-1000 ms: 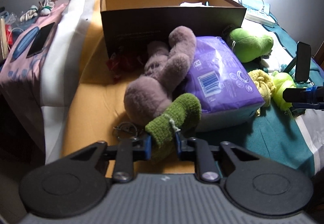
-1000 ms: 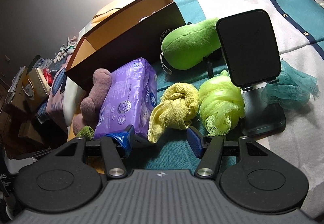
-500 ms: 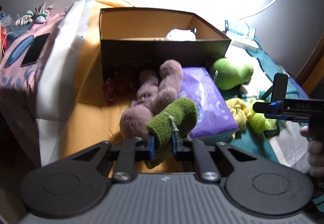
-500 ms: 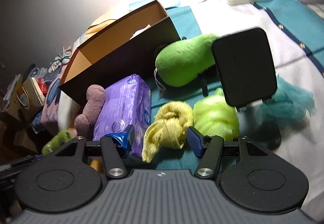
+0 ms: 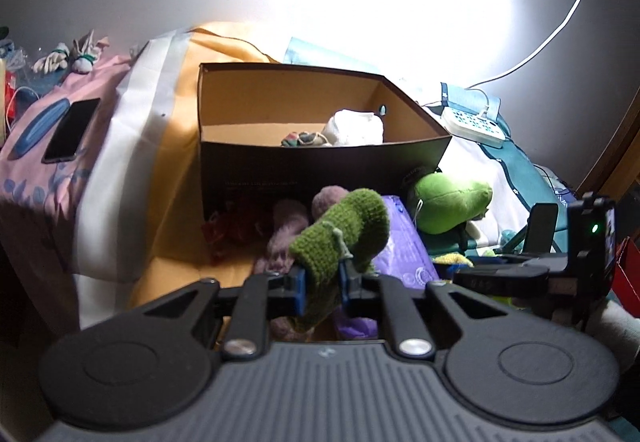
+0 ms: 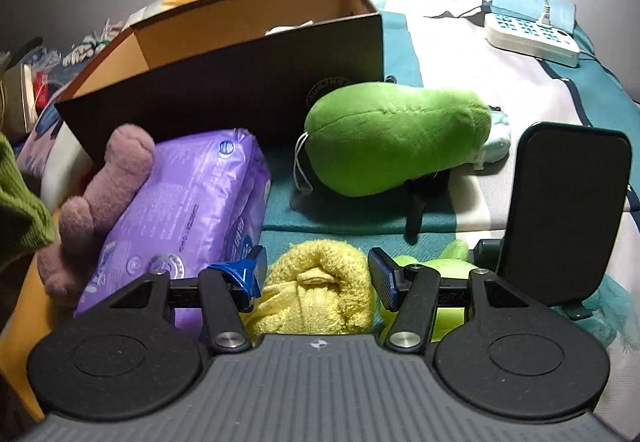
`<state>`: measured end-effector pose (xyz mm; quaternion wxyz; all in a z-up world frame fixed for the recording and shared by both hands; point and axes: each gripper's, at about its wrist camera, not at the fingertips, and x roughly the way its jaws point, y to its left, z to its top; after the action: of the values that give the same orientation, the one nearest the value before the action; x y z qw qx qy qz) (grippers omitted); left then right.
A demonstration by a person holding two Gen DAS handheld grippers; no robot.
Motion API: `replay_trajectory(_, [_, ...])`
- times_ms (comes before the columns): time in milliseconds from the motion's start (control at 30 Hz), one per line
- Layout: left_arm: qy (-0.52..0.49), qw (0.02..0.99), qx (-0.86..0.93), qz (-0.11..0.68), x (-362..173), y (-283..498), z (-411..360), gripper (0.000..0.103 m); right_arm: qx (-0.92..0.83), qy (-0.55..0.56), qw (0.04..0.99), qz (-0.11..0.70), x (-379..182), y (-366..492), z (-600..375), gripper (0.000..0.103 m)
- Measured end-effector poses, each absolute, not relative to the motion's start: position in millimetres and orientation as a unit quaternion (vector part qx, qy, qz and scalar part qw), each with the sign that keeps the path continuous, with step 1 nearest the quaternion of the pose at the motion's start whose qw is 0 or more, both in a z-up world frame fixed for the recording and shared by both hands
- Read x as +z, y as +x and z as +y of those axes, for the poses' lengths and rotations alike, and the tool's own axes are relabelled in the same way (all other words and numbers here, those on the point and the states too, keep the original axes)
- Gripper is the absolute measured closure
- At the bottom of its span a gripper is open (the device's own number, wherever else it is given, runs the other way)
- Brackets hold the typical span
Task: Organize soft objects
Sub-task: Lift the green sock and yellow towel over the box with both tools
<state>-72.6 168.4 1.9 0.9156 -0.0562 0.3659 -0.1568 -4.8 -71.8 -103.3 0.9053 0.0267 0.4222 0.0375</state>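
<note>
Green knitted sock [image 5: 344, 230]: coarse ribbed yarn, rolled into a stubby tube, clamped between the blue pads of the left gripper [image 5: 322, 284] and held off the bed, in front of the cardboard box [image 5: 320, 170]. Below it, mauve plush toy [image 5: 288, 230], fuzzy pile, lying against a glossy purple plastic pack [image 6: 180, 210] at the foot of the box's near wall.

Box: open-topped, dark outside, tan inside. It holds a white crumpled cloth bundle [image 5: 354, 128] and a small multicoloured item [image 5: 302, 139], too small to identify.

Right gripper [image 6: 316, 274]: jaws wide, straddling a yellow terry towel [image 6: 316, 282], looped pile, knotted; whether the pads touch it cannot be told. Beside it, lime mesh puff [image 6: 444, 262]. Behind, smooth green plush [image 6: 396, 134], rounded, bean-shaped, on the teal bedspread [image 6: 352, 218].
</note>
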Motion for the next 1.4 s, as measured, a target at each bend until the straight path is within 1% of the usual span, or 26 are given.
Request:
replay_trajectory(33, [-0.057,0.915,-0.156,0.366,2,-71,169,0.091,0.042,0.017,0.906,0.422,-105,-6,-68,0.065])
replay_trajectory(67, [-0.057,0.915,-0.156,0.367,3,-69,169,0.091,0.046,0.012,0.908,0.416,-105,-8,-68,0.069])
replay_trajectory(100, [-0.057,0.916,-0.155,0.366,4,-68,169,0.091,0.051,0.011,0.91,0.411,-104,-10,-68,0.077])
replay_trajectory(167, [-0.057,0.917,-0.154,0.363,5,-65,169,0.091,0.058,0.023,0.911,0.407,-100,-13,-73,0.087])
replay_trajectory(200, [-0.059,0.917,-0.155,0.363,6,-63,170,0.091,0.06,0.028,0.912,0.404,-97,-14,-75,0.09])
replay_trajectory(300, [-0.064,0.918,-0.158,0.358,10,-57,170,0.091,0.062,0.035,0.918,0.39,-85,-20,-82,0.094])
replay_trajectory(567, [-0.062,0.928,-0.157,0.332,30,-28,169,0.091,0.105,0.116,0.94,0.304,-15,-26,-104,0.095])
replay_trajectory(700, [-0.047,0.94,-0.14,0.308,45,0,167,0.091,0.134,0.16,0.941,0.266,23,-3,-115,0.094])
replay_trajectory(867, [-0.032,0.948,-0.106,0.298,51,49,164,0.091,0.147,0.189,0.939,0.246,48,43,-115,0.094])
replay_trajectory(933, [-0.026,0.95,-0.089,0.299,49,69,162,0.091,0.142,0.179,0.943,0.242,52,64,-111,0.094])
replay_trajectory(1033, [-0.023,0.948,-0.071,0.308,43,96,160,0.091,0.135,0.164,0.943,0.256,50,95,-105,0.094])
replay_trajectory(1200, [-0.004,0.946,-0.045,0.322,27,129,153,0.091,0.111,0.125,0.946,0.278,30,137,-94,0.093])
replay_trajectory(1400, [-0.001,0.938,-0.014,0.348,4,158,154,0.091,0.122,0.144,0.937,0.293,12,172,-90,0.093])
